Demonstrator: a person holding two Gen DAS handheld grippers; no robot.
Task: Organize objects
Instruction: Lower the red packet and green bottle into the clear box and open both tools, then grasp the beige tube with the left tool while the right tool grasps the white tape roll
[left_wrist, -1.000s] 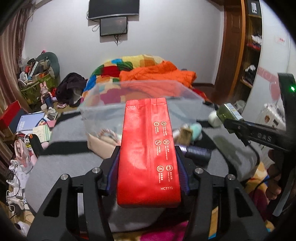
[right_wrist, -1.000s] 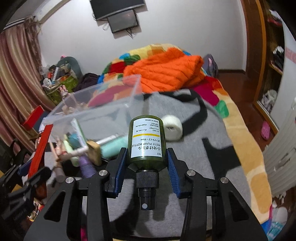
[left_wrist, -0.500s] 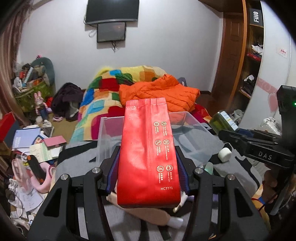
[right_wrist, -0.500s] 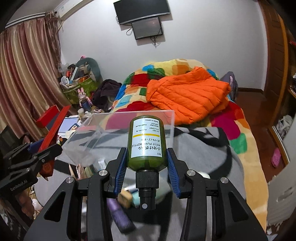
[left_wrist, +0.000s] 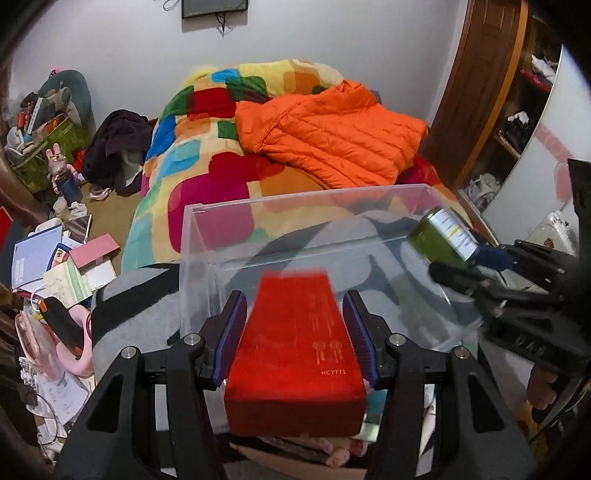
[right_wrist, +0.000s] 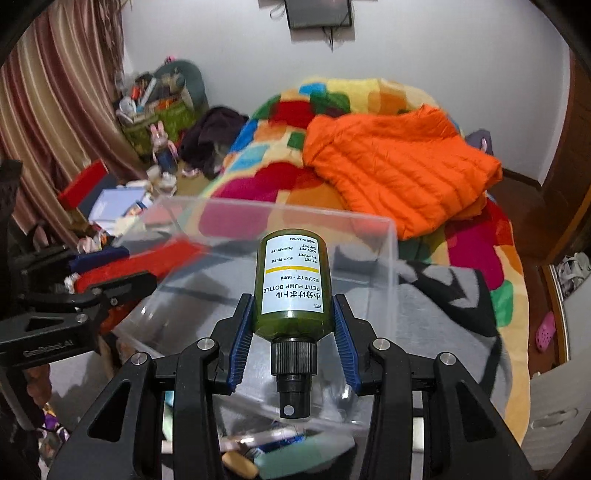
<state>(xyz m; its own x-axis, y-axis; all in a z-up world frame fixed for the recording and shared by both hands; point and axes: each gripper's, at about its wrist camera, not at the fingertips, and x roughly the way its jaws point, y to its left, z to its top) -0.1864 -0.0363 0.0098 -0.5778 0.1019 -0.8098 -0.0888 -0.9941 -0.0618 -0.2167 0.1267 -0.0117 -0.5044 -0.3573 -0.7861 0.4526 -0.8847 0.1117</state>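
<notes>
A clear plastic box (left_wrist: 369, 192) stands on a grey blanket; it also shows in the right wrist view (right_wrist: 391, 258). My left gripper (left_wrist: 295, 332) is open at the box's near rim; the red pouch (left_wrist: 295, 350) lies blurred between its fingers, with gaps on both sides. My right gripper (right_wrist: 291, 328) is shut on a green pump bottle (right_wrist: 291, 284), cap toward the camera, held over the box. The bottle (left_wrist: 439, 238) and right gripper (left_wrist: 517, 295) show at the right in the left wrist view. The pouch (right_wrist: 147, 266) and left gripper (right_wrist: 74, 306) show at the left in the right wrist view.
Small toiletries (right_wrist: 280, 450) lie below the right gripper, near the box's front. An orange jacket (left_wrist: 332, 133) lies on a multicoloured quilt (left_wrist: 207, 173) behind. Books and clutter (left_wrist: 55, 258) cover the floor at the left. A wooden wardrobe (left_wrist: 480, 92) stands at the right.
Both grippers moved forward over the clear box. The left gripper's fingers opened off the red pouch, which now looks blurred and lower. The right gripper still grips the bottle.
</notes>
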